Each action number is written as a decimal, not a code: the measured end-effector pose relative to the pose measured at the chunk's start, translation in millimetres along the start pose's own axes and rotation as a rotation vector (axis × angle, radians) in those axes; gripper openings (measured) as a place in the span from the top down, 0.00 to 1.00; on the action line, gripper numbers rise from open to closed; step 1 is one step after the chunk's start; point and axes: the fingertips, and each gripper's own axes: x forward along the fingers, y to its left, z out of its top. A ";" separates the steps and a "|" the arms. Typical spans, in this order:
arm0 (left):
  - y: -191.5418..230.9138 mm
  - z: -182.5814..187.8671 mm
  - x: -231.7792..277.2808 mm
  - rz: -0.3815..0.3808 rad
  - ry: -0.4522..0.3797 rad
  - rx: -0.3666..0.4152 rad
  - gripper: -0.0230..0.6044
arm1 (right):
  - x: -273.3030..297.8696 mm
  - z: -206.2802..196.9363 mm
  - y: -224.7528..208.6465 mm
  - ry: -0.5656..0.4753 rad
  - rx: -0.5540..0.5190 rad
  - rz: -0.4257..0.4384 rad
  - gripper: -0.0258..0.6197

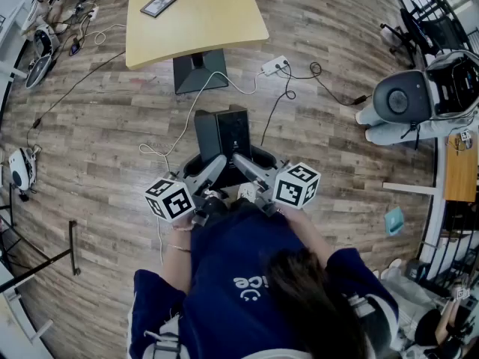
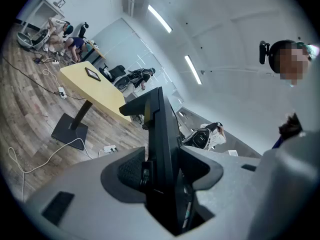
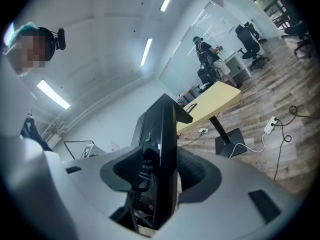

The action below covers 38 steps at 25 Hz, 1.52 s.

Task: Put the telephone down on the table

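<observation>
A black telephone point(image 1: 223, 134) hangs above the wooden floor in front of the person, held between both grippers. My left gripper point(image 1: 215, 167) is shut on its left side and my right gripper point(image 1: 241, 163) on its right side. In the left gripper view the telephone point(image 2: 162, 139) stands edge-on between the pads of the left gripper point(image 2: 162, 173). The right gripper view shows the same telephone point(image 3: 162, 144) clamped by the right gripper point(image 3: 160, 176). The yellow table point(image 1: 209, 25) stands farther ahead, apart from the telephone; it also shows as the table point(image 2: 85, 86) and the table point(image 3: 217, 98).
A framed picture point(image 1: 159, 4) lies on the table's far left. The table's black base point(image 1: 198, 73) stands under it. A white power strip point(image 1: 275, 66) and cables lie on the floor. A grey and white machine point(image 1: 408, 99) stands at the right.
</observation>
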 end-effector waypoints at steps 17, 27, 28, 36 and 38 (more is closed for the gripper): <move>42.7 34.6 -27.0 -0.063 0.111 0.082 0.63 | 61.4 -8.8 16.4 -0.017 -0.033 -0.046 0.60; 77.2 59.6 6.7 0.001 0.113 0.101 0.63 | 97.9 15.1 -21.5 0.046 -0.043 -0.005 0.60; 82.5 64.8 13.1 0.020 0.107 0.109 0.63 | 104.3 20.2 -28.5 0.060 -0.042 0.010 0.60; 116.3 96.7 71.5 0.133 0.079 0.100 0.63 | 140.6 64.6 -85.8 0.152 -0.037 0.105 0.61; 125.3 104.6 86.7 0.154 0.070 0.081 0.63 | 149.0 75.9 -100.3 0.164 -0.025 0.116 0.61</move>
